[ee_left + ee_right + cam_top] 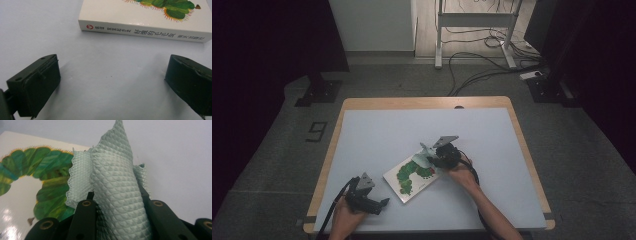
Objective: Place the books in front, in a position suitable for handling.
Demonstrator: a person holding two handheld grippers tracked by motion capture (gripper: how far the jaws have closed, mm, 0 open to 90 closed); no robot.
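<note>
In the high view, the book point(413, 177) lay flat on the bench point(377, 135), low and a little left of the frame's centre. Its long axis ran on a diagonal from the lower left up toward the upper right, with the green caterpillar on its cover facing up. The right gripper point(430, 159) sat at the book's upper-right end, nearer to it than the other gripper, and its jaws were clamped on a pale green cloth point(423, 156). In the right gripper view the cloth point(117, 182) stood bunched and upright between the two black jaws, while the cover point(30, 182) spread across the left half of that frame, just beside and below the cloth. I could not tell whether the cloth actually touched the cover.

The left gripper point(379, 204) rested at the lower left of the high view, near the book's lower-left corner but apart from it. Its jaws stood wide apart and held nothing. In the left gripper view the book's spine point(145, 32) ran across the top of the frame, with bare bench between it and the jaws.

Judging from this, the coming wipe would turn on the cloth lying at the book's upper-right end: a stroke would run down the long axis toward the lower left.
</note>
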